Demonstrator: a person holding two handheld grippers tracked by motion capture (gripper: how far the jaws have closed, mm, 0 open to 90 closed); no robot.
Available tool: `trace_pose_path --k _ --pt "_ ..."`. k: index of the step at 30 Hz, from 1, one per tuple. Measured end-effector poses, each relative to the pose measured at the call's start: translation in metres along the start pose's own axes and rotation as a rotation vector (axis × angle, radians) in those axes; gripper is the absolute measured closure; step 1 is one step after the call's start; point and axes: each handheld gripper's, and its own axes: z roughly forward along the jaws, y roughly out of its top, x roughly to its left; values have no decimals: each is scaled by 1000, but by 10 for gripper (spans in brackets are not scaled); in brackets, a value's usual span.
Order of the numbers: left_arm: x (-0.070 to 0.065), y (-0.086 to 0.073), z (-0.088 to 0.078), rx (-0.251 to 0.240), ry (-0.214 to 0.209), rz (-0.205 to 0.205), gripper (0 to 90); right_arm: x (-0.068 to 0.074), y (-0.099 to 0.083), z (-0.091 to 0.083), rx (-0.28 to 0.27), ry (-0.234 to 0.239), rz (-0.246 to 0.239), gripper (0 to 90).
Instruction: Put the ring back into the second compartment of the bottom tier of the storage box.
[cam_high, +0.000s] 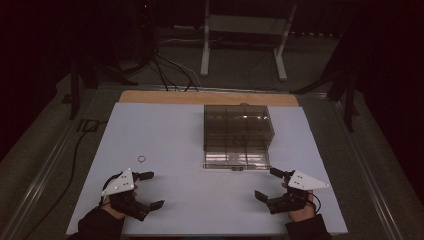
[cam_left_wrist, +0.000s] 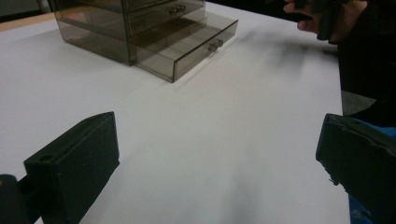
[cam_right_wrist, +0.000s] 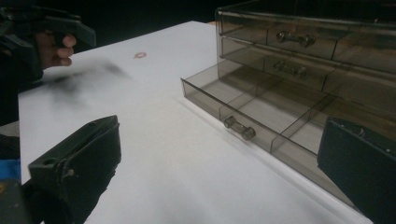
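Broadly, a white surface (cam_high: 200, 200) is seen carrying a smoked-plastic drawer organizer (cam_high: 237, 127) toward its far middle, with the bottom drawer (cam_high: 236, 160) pulled out and its knob (cam_right_wrist: 239, 128) facing the person. No brand, label or writing can be read anywhere. Both tongs are held wide open, gripping nothing: the left tongs (cam_high: 148, 189) near-left, the right tongs (cam_high: 267, 184) near-right. A small ring (cam_high: 142, 159) lies just beyond the left tongs.

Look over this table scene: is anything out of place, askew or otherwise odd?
Two small things. The bottom drawer of the smoky clear drawer box stands pulled out while those above sit shut. A small ring lies alone on the white tabletop, near the open left claw. Nothing spilled or broken.
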Motion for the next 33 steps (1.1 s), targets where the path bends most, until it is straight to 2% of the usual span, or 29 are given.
trace_pose_path --k 9,10,12,15,22,25,28,32,33 --pt "3 -1 -3 -7 -2 -9 4 4 1 1 -30 5 -39 0" --pt "3 0 -3 -11 -10 -6 5 6 0 4 -10 3 -52 0" --pt "2 -1 -3 -6 -15 -5 4 7 0 5 10 -1 -38 0" --pt "2 -1 -2 2 -34 -7 10 8 1 5 7 0 -41 0" --pt "-6 5 1 14 -55 36 20 9 2 4 8 -11 -37 0" --pt "-10 9 2 23 -92 38 16 9 2 4 9 -14 -34 0" --pt "-13 13 1 20 -115 44 10 9 2 4 12 -16 -34 0" --pt "-15 17 0 13 -113 54 5 10 2 4 10 -20 -32 0" --pt "-17 24 -1 -5 -116 63 5 10 3 4 9 -20 -35 0"
